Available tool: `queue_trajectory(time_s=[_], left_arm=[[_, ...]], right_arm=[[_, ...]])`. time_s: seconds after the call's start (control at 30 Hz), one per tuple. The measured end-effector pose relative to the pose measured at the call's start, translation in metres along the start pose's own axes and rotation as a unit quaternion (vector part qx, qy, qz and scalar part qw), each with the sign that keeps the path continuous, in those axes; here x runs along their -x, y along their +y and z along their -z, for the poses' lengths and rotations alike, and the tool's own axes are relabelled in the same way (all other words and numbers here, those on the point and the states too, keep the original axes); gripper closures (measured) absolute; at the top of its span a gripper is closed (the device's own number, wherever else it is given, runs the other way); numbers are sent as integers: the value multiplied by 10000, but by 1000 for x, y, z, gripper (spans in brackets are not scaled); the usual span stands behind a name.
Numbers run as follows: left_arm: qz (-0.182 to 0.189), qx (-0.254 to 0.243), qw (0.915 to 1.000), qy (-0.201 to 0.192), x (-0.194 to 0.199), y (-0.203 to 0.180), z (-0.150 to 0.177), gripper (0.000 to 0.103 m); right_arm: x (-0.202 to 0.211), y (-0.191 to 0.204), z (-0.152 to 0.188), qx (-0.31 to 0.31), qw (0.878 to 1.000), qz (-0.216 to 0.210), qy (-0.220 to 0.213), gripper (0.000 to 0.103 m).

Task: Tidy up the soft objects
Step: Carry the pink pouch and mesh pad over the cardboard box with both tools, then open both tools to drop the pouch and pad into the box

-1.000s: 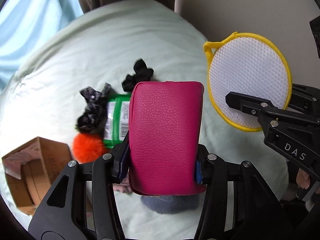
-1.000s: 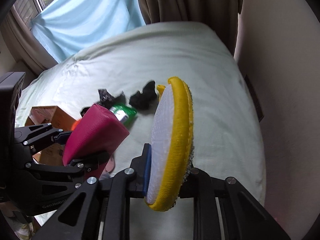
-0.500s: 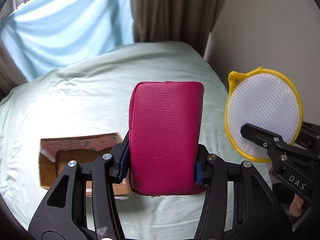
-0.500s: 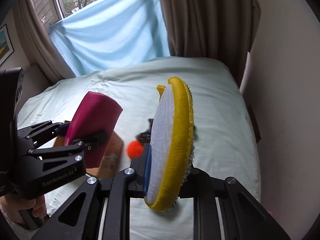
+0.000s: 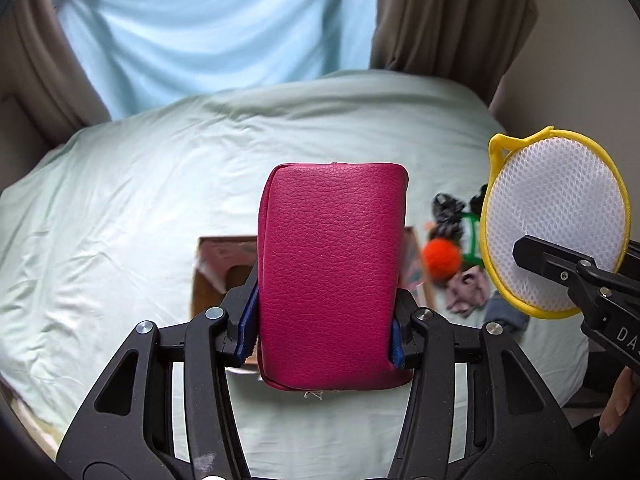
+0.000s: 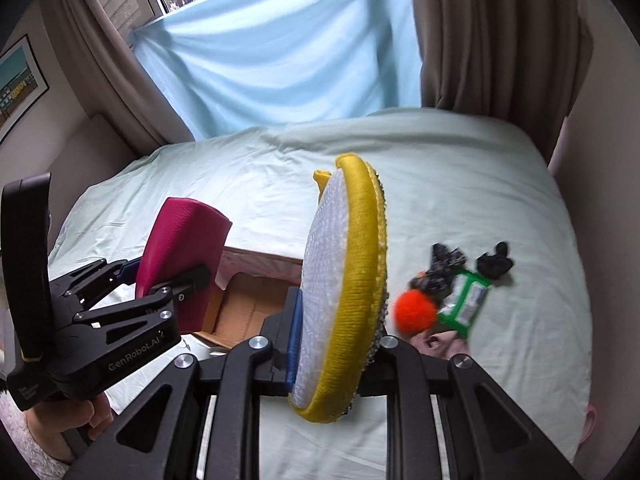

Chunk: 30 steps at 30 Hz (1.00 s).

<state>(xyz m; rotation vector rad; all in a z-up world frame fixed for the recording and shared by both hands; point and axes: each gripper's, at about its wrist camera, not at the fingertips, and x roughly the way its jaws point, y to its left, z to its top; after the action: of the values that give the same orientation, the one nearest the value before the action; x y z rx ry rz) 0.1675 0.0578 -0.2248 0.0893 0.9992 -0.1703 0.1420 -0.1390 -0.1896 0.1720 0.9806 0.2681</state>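
From the left wrist camera we see our left gripper (image 5: 326,316) clamped on a magenta pouch (image 5: 332,276), its blue pads pressing both long sides, jaws partly apart to the pouch's width. The pouch stands upright above a pale green bed (image 5: 120,200), in front of an open cardboard box (image 5: 208,276). To the right, our right gripper (image 5: 532,256) holds a round yellow-rimmed mesh pad (image 5: 556,220). Between them on the bed lie an orange pom-pom (image 5: 442,258), black scrunchies (image 5: 448,216) and a green packet (image 5: 474,236).

From the right wrist camera, our right gripper (image 6: 340,340) is pinched nearly closed on the mesh pad (image 6: 344,292), held edge-on. At left our left gripper (image 6: 172,284) carries the pouch (image 6: 180,256) over the box (image 6: 244,304). The pom-pom (image 6: 414,312), packet (image 6: 466,300) and scrunchies (image 6: 444,264) lie together on the bed (image 6: 460,184), to the right.
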Motion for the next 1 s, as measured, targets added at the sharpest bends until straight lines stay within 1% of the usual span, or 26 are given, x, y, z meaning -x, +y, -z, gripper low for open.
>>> queue_trajectory(time_s=[0.13, 0.2, 0.23, 0.4, 0.5, 0.63, 0.73, 0.87, 0.93, 0.97, 1.0], left_arm=[[-78, -89, 9994, 328, -27, 43, 12, 57], [-148, -172, 9985, 497, -44, 61, 19, 57], [-160, -199, 9981, 568, -54, 68, 21, 57], [-101, -234, 9953, 938, -97, 92, 31, 57], [-38, -253, 9940, 1068, -114, 95, 32, 57], [-15, -289, 9905, 1344, -144, 95, 27, 57], [89, -295, 9882, 1501, -166, 96, 25, 57], [109, -453, 9852, 1648, -188, 90, 24, 57], [215, -467, 9843, 1691, -195, 89, 21, 57], [240, -452, 9845, 1676, -196, 89, 20, 52], [252, -437, 9844, 1684, -196, 91, 17, 43]], right_arm=[[-49, 27, 1, -301, 9988, -44, 371, 84], [-70, 36, 8, -512, 9971, -84, 566, 84], [-80, 44, 10, -607, 9960, -107, 642, 84], [-134, 62, 13, -1103, 9868, -199, 1165, 84], [-158, 63, 17, -1235, 9820, -157, 1421, 84], [-195, 50, 25, -1457, 9716, -177, 1856, 84], [-219, 41, 28, -1533, 9659, -167, 2082, 84], [-246, 33, 30, -1570, 9592, -374, 2322, 84], [-256, 31, 30, -1516, 9575, -470, 2410, 84], [-260, 30, 31, -1505, 9562, -519, 2458, 84], [-264, 29, 32, -1495, 9548, -554, 2509, 79]])
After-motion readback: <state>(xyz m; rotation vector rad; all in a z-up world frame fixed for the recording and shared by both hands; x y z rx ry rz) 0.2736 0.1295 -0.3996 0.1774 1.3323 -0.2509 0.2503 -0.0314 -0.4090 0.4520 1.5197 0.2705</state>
